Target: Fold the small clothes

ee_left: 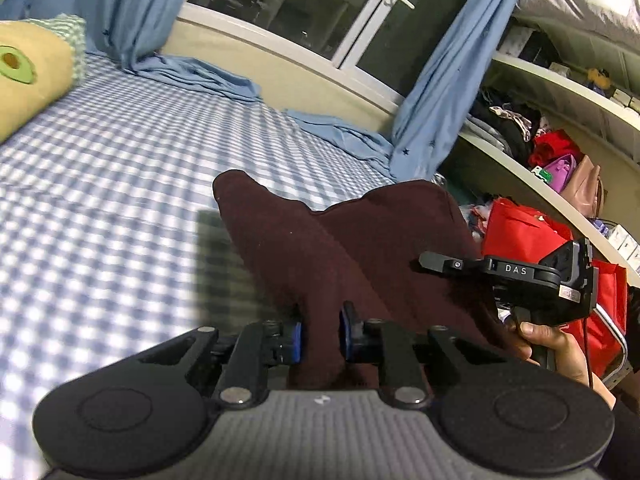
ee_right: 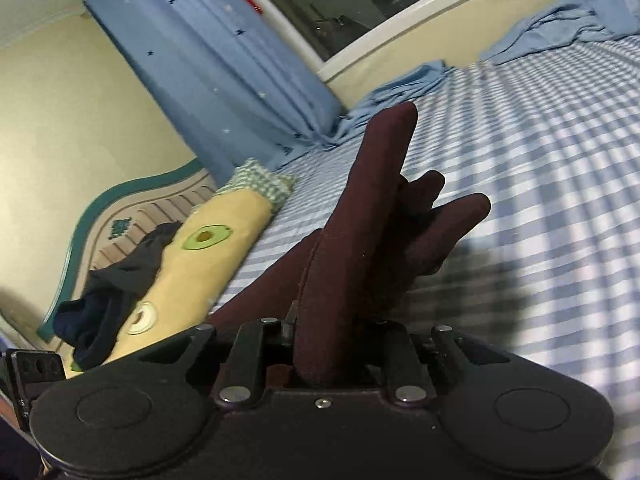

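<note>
Blue-and-white checked bedding (ee_left: 120, 152) stretches ahead of me to a dark window (ee_left: 304, 4) framed by blue star-print curtains (ee_left: 436, 80), their hems pooled on the bed. On my left wrist view a yellow avocado-print pillow (ee_left: 28, 76) lies at the far left, and cluttered shelves (ee_left: 560, 92) with a red bag (ee_left: 532, 232) stand at the right.

My left hand-held gripper (ee_left: 320, 336) has its blue pads nearly together, pinching a fold of the dark maroon garment (ee_left: 320, 248), which is lifted off the bed and casts a shadow on the checks below. The cloth spans across to my right hand-held gripper (ee_left: 432, 262), seen side-on at the right with a hand (ee_left: 548, 344) on its grip.

From the right wrist view, that right hand-held gripper (ee_right: 324, 344) is closed narrowly on a thick bunched edge of the same garment (ee_right: 360, 216), whose folds stand up above the bed. A dark blue garment (ee_right: 116, 292) lies crumpled beside the pillow (ee_right: 208, 252) by the headboard (ee_right: 104, 208).
</note>
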{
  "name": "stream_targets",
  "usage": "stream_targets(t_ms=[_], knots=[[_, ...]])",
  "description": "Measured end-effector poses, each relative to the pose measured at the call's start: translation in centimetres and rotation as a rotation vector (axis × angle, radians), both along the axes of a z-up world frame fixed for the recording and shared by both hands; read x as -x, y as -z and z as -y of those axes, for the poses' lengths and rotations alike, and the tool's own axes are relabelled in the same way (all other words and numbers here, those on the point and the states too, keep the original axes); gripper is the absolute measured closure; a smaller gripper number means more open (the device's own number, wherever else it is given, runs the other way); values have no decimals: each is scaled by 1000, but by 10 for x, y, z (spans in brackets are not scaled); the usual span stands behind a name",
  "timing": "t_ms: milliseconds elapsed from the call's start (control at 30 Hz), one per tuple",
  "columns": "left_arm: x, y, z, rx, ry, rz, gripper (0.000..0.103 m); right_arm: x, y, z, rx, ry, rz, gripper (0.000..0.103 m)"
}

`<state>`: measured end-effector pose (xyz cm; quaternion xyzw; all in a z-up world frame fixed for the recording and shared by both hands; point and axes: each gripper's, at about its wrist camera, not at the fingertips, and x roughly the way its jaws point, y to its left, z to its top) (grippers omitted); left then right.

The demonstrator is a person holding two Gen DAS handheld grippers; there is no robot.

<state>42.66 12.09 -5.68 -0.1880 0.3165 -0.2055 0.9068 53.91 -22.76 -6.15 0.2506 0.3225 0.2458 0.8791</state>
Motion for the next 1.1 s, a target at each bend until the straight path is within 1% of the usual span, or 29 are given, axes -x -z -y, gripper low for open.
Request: stream_targets(t_ms=[100, 167, 233, 333, 400, 500, 533, 600, 633, 667, 700, 733, 800, 833, 867, 900, 933, 1000, 1033, 1100], knots=[[21, 2, -21, -14, -11, -3, 85, 11, 4, -26, -22, -15, 3, 81], [37, 8, -32, -26, -18, -12, 85, 17, 13, -38, -46, -26, -12, 81], [48, 17, -35, -37, -23, -30, 85, 22, 26, -46, -69, -36, -38, 81], [61, 35, -32, -84, -16, -52, 85, 29, 48, -51, -88, -50, -89, 81], [68, 48, -31, -95, -16, -66, 85, 34, 60, -48, -109, -50, -122, 81], [79, 65, -27, -139, -41, -54, 81, 42, 78, -36, -147, -29, -155, 81], [81, 71, -26, -145, -47, -54, 78, 43, 85, -32, -157, -18, -172, 82], [84, 81, -30, -131, -53, -68, 71, 44, 98, -23, -162, 10, -208, 81], [85, 86, -32, -131, -60, -72, 61, 43, 106, -18, -173, 20, -237, 80], [87, 90, -34, -144, -75, -71, 41, 42, 114, -14, -200, 26, -264, 75], [89, 93, -36, -161, -94, -74, 30, 41, 122, -8, -242, 27, -290, 73], [91, 96, -39, -174, -114, -84, 12, 39, 130, -3, -291, 31, -311, 73], [99, 101, -46, -175, -123, -88, 11, 39, 136, 5, -370, 33, -331, 69], [103, 100, -49, -177, -122, -87, 11, 39, 136, 9, -391, 38, -341, 66], [109, 97, -53, -186, -132, -85, 10, 42, 133, 13, -389, 42, -343, 60], [114, 94, -56, -200, -148, -85, 10, 46, 129, 15, -371, 39, -337, 51], [118, 89, -58, -212, -158, -79, 10, 53, 122, 16, -334, 23, -324, 46], [130, 77, -62, -228, -183, -53, 9, 70, 107, 11, -223, -13, -300, 35], [134, 70, -62, -242, -201, -35, 8, 82, 100, 8, -167, -29, -284, 32], [140, 56, -60, -248, -214, 5, 8, 106, 91, 3, -102, -44, -253, 23]])
